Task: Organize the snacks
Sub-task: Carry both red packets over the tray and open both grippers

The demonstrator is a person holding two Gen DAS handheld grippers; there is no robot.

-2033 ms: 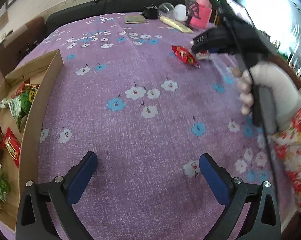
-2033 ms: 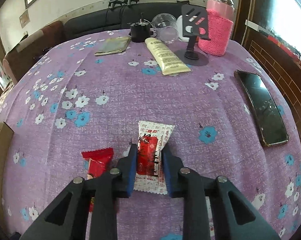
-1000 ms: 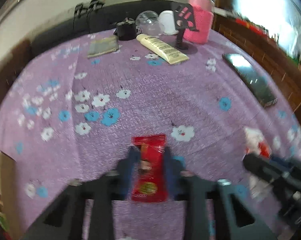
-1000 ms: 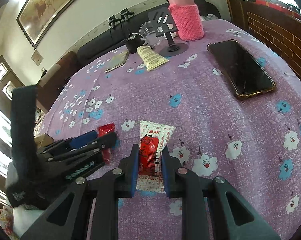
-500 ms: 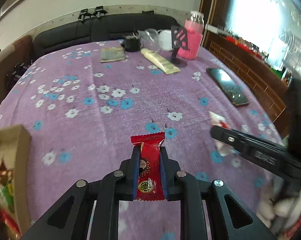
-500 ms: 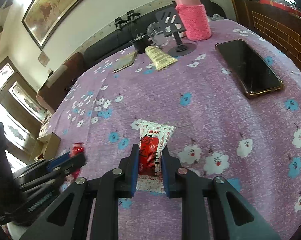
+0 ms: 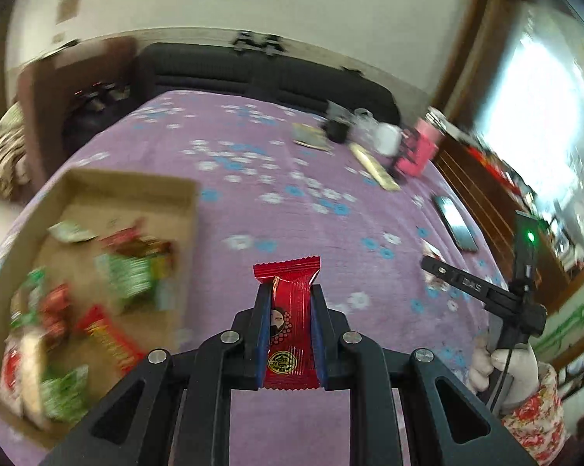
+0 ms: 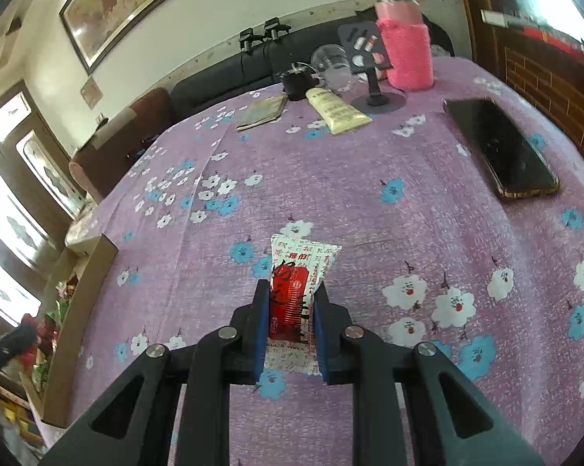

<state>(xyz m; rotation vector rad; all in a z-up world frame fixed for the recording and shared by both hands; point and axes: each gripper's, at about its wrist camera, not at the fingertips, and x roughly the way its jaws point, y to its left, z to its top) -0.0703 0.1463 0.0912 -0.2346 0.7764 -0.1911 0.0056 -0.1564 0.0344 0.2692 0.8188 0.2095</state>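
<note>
My left gripper (image 7: 290, 303) is shut on a red snack packet (image 7: 288, 322) and holds it above the purple floral tablecloth, just right of a cardboard box (image 7: 94, 190) with several green and red snack packets inside. My right gripper (image 8: 290, 303) is shut on a white and red snack packet (image 8: 295, 295) and holds it over the cloth. The right gripper also shows at the right of the left wrist view (image 7: 431, 262). The box's corner (image 8: 94, 256) shows at the left of the right wrist view.
A black phone (image 8: 501, 147) lies at the right of the table. At the far end stand a pink bottle (image 8: 406, 46), a phone stand (image 8: 373, 93), a cream tube (image 8: 336, 110), a glass cup (image 8: 330, 64) and a flat packet (image 8: 262, 112). A dark sofa (image 7: 260, 73) runs behind.
My left gripper has swung left with the red packet, so the cardboard box now fills the left of its view. My right gripper still holds its packet, nearly in place.
</note>
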